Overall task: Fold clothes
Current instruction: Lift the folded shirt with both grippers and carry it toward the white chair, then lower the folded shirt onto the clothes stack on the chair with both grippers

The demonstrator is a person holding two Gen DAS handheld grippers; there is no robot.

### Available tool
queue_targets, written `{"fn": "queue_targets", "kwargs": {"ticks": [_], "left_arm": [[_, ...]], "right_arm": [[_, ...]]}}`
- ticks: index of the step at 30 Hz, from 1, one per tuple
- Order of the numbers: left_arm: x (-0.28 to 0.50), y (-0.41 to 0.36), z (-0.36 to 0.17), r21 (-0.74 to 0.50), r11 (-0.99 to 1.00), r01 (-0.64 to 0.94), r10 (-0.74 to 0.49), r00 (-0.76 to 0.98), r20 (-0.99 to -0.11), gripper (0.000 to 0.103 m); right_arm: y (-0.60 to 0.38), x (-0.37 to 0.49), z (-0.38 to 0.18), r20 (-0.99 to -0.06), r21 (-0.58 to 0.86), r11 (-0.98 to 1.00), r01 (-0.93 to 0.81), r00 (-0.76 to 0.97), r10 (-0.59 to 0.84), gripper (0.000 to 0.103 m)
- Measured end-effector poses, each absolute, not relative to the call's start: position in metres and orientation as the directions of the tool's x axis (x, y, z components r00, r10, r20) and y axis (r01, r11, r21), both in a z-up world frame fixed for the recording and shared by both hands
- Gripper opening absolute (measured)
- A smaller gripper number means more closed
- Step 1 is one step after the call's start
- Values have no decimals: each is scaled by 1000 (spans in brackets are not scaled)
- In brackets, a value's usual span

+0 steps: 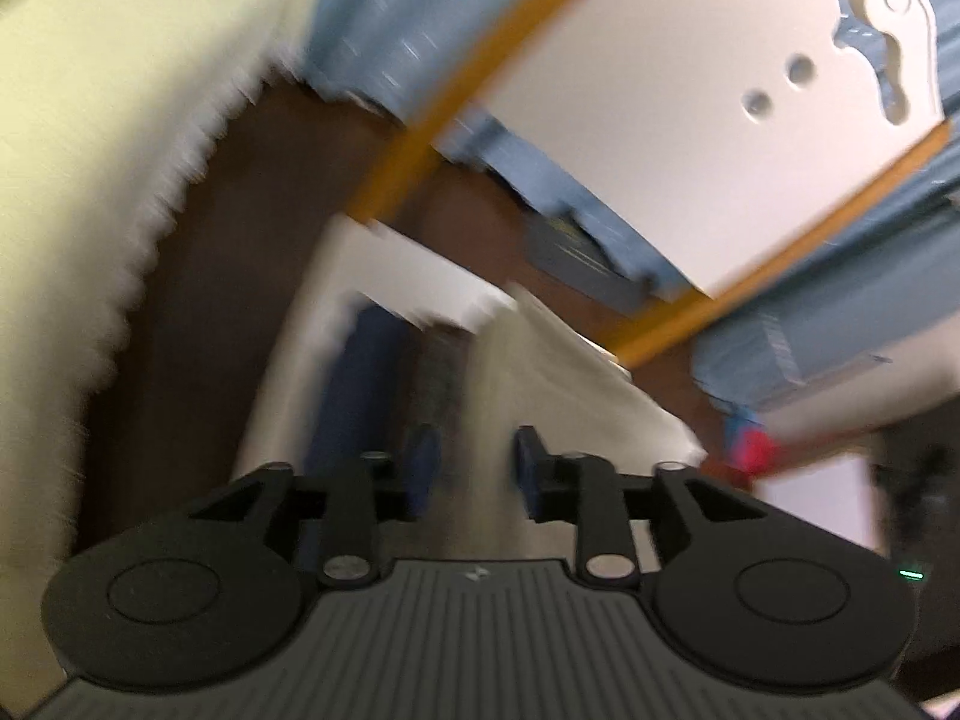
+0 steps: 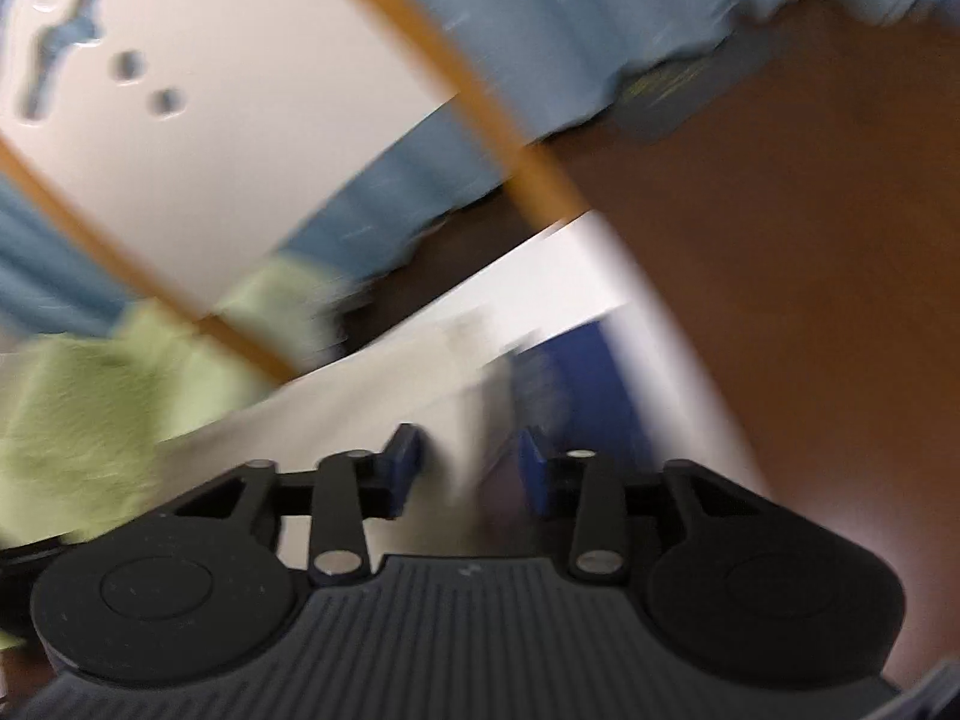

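Both views are blurred by motion. A white garment with a dark blue panel (image 1: pixel 360 372) lies on a brown surface (image 1: pixel 198 276) ahead of my left gripper (image 1: pixel 471 468). Its blue pads (image 1: pixel 423 468) stand apart with white cloth seen between them, so it looks open. In the right wrist view the same white garment (image 2: pixel 372 396) with its blue panel (image 2: pixel 576 372) lies under my right gripper (image 2: pixel 471 468). Its pads (image 2: pixel 402 462) also stand apart over the cloth. I cannot tell whether either gripper touches the cloth.
A pale yellow-green fringed cloth (image 1: pixel 90 180) lies to the left; it also shows in the right wrist view (image 2: pixel 90 408). A white panel with an orange frame (image 1: pixel 690 120) and blue curtains (image 1: pixel 384 24) stand behind. A red object (image 1: pixel 759 450) sits at right.
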State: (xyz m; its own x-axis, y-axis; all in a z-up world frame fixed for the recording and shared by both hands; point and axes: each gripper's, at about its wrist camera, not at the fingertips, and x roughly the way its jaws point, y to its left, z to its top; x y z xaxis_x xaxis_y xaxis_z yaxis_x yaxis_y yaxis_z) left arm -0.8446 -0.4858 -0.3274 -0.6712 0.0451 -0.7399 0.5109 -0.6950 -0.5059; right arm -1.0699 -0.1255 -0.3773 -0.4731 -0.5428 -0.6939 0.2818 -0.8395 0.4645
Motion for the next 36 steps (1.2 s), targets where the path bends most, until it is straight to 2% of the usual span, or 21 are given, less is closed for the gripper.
{"fn": "queue_targets", "kwargs": {"ticks": [2,5,6,7,9,11,12,14,17,20,25,29,33,36], "left_arm": [[-848,-481,-313,-468,-744,477,25,-680,-733,36],[-877,-462,-299,-429,-839,335,82,-702,-707,37],[-893,-456,-304,-416,-859,298,106,-693,-713,37],[-910,-452,-311,-403,-877,262,130,-679,-723,37],[-929,-451,-325,-385,-888,250,143,-646,-750,35],[-946,-455,-342,-350,-898,266,127,-606,-786,33],[-950,-458,-348,-331,-902,278,108,-595,-796,23],[-951,-467,-352,-314,-895,316,76,-587,-806,22],[-935,-482,-344,-303,-868,392,13,-594,-804,21],[-908,-485,-328,-296,-857,423,-28,-610,-792,20],[-846,-436,-290,-282,-923,262,26,-688,-725,21],[-830,-412,-325,-259,-932,255,43,-630,-775,22],[-821,-410,-338,-291,-912,289,34,-654,-756,22],[-810,-409,-329,-309,-907,286,41,-672,-739,22]], "right_arm": [[-126,-1062,-365,-654,452,-832,321,-515,-554,38],[-143,-1047,-351,-583,476,-761,441,-489,-649,37],[-155,-1042,-348,-564,479,-724,497,-458,-688,35],[-167,-1042,-350,-560,479,-700,530,-430,-708,28],[-187,-1048,-356,-575,475,-679,560,-386,-721,14],[-203,-1063,-369,-613,463,-681,567,-351,-708,12],[-212,-1072,-376,-634,455,-684,570,-333,-699,11],[-218,-1086,-384,-656,432,-700,569,-335,-677,10],[-216,-1107,-389,-692,383,-756,532,-377,-616,11],[-197,-1109,-381,-683,371,-786,495,-428,-592,14],[-161,-1051,-354,-618,407,-743,532,-439,-652,19],[-150,-988,-352,-571,394,-698,598,-435,-696,20],[-148,-965,-393,-648,321,-751,577,-444,-618,22],[-142,-974,-409,-650,267,-788,555,-500,-572,26]]}}
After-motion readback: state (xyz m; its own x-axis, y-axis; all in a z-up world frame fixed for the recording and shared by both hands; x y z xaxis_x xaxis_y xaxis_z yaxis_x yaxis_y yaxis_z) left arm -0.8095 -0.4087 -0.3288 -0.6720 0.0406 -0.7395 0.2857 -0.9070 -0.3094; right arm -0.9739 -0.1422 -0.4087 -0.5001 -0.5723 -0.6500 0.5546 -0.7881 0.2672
